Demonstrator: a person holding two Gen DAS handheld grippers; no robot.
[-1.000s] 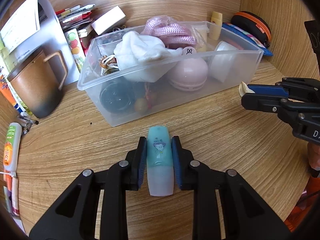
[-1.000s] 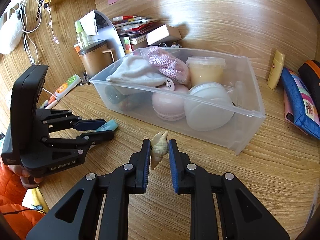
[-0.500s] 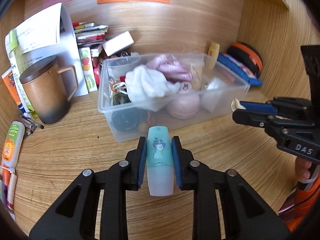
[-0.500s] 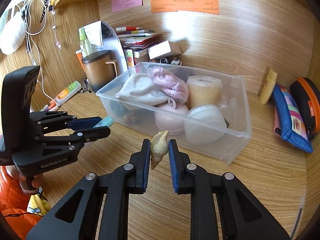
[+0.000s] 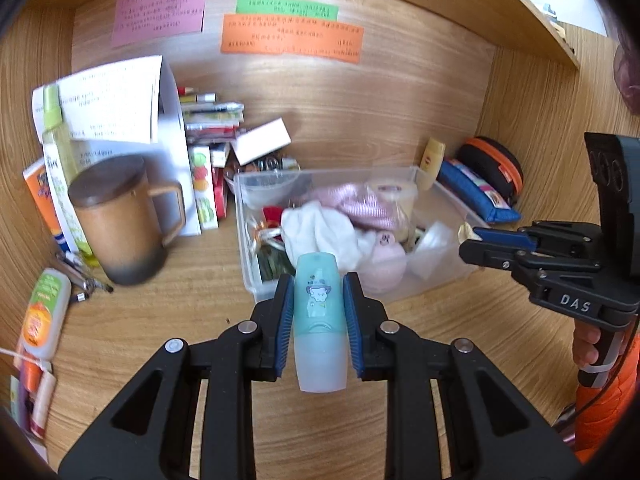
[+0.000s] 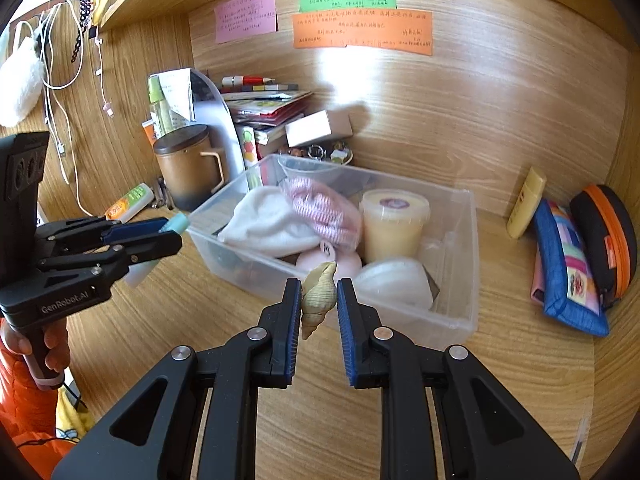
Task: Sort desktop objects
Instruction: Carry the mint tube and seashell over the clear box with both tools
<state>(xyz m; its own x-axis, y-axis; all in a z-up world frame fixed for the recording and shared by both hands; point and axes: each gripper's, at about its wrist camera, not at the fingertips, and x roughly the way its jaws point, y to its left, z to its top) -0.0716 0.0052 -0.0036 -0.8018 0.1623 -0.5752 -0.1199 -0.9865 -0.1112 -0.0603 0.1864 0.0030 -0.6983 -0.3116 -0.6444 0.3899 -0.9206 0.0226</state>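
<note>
- The left gripper (image 5: 318,312) is clamped on a small teal bottle (image 5: 319,312); its pale lower end sticks out toward the camera, and the print on its label is too small to read.
- The right gripper (image 6: 319,300) is closed on a cream spiral shell (image 6: 318,298); the blue pads press its sides, and its tip points down between them.
- In the left wrist view only the tip of the shell shows at the front of the right gripper, and the rest is hidden by the pads.
- In the right wrist view only the teal cap end of the bottle sticks out past the left gripper's fingers; the body is covered.
- The clear plastic bin (image 6: 460,320) sits on the wooden desk (image 6: 520,360) just beyond both grippers. It holds a white cloth (image 6: 268,224), a pink knitted thing (image 6: 324,208), a yellow tub (image 6: 394,220), a pink round thing and a white round lid; whatever lies beneath them is hard to make out.
- The writing on the pink, green and orange notes (image 6: 362,28) on the back wall cannot be read.
- Both grippers are held above the desk and tilted downward toward the bin, the left one at its left end, the right one at its near side.
- A hand (image 6: 48,344) in an orange sleeve grips the left gripper's handle; the other hand (image 5: 588,338) is partly cut off at the picture's edge.
- A brown mug (image 5: 120,220) stands left of the bin, with a blue pouch (image 6: 568,268) and an orange case to the right.
</note>
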